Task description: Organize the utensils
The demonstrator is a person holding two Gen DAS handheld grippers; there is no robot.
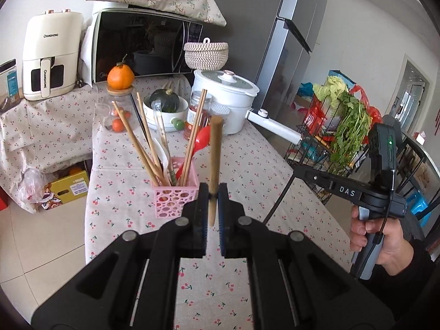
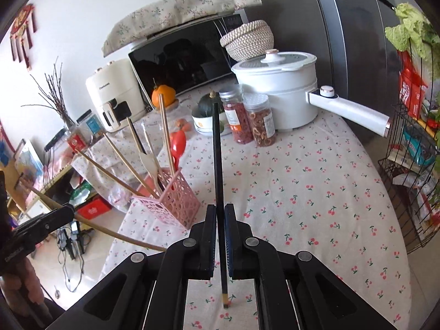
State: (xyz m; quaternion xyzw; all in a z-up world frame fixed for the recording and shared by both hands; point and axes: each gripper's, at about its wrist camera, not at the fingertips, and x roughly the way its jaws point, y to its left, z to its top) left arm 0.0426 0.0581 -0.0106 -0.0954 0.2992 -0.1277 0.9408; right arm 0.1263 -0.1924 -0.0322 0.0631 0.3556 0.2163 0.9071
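The pink perforated utensil holder (image 1: 176,189) stands on the cherry-print tablecloth (image 1: 247,165) toward the table's near left edge, already bristling with wooden chopsticks, a pale spoon and a red spoon (image 1: 202,140) that fan out in all directions. Each gripper carries one more stick. The left gripper (image 1: 213,196) is clamped tight on a bamboo chopstick (image 1: 214,165), which stands nearly upright above the holder's right side. The right gripper (image 2: 220,214) is pinched shut on a black chopstick (image 2: 218,165) with a gold-tipped butt, held just right of the holder and pointing away toward the squash bowl.

To seat these well, I would drop them one at a time, since the two grippers crowd each other over so small an opening. Bring each tip down into a gap between the leaning sticks (the near right corner looks freest), keep the stick close to vertical, and release only once the tip is well inside the rim. The holder looks light, so a sideways nudge could tip it or skid it toward the table's edge. The jars (image 2: 247,118) and the white pot (image 2: 277,93) sit well apart, far right.
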